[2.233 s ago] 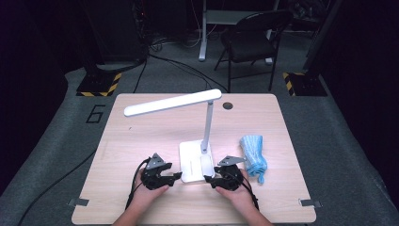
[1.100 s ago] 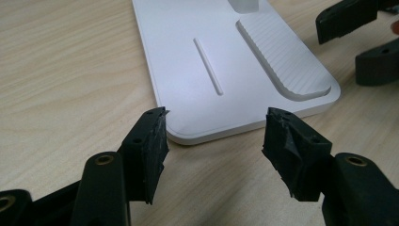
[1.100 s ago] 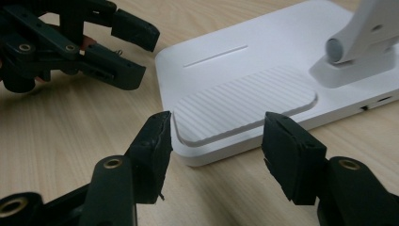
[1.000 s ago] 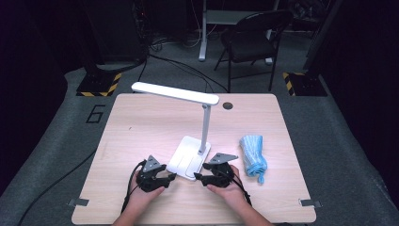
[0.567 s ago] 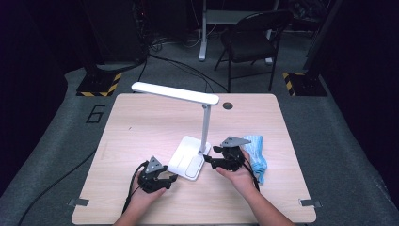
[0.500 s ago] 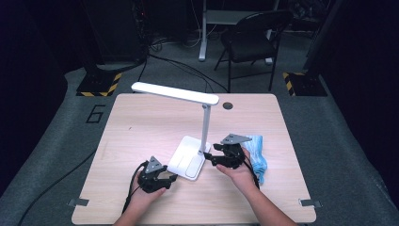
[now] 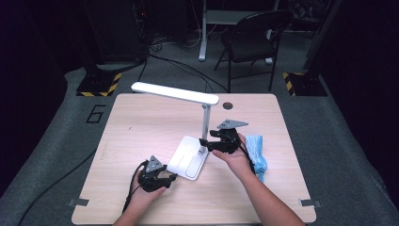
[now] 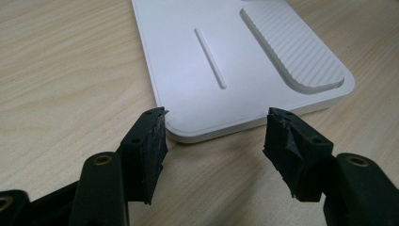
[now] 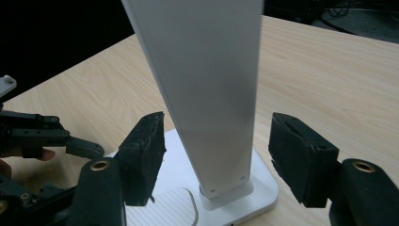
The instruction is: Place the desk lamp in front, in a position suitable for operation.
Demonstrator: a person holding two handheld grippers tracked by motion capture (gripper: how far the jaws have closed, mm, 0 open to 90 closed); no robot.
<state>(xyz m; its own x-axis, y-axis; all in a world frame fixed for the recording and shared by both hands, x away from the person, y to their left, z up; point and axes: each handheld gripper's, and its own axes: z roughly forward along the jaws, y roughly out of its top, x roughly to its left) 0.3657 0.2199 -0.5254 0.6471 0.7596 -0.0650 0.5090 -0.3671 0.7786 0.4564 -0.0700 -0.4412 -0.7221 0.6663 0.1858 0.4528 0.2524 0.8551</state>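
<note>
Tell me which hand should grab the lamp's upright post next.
Probably the right. The right tool already has its open jaws on either side of the lamp post, not yet touching. The left tool sits open by the lamp base.

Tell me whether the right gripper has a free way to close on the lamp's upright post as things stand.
Probably yes. The right gripper, its jaws just opened wide, has the lamp post standing between the pads with a gap on each side, and nothing lies between. The blue cloth lies behind the hand.
</note>
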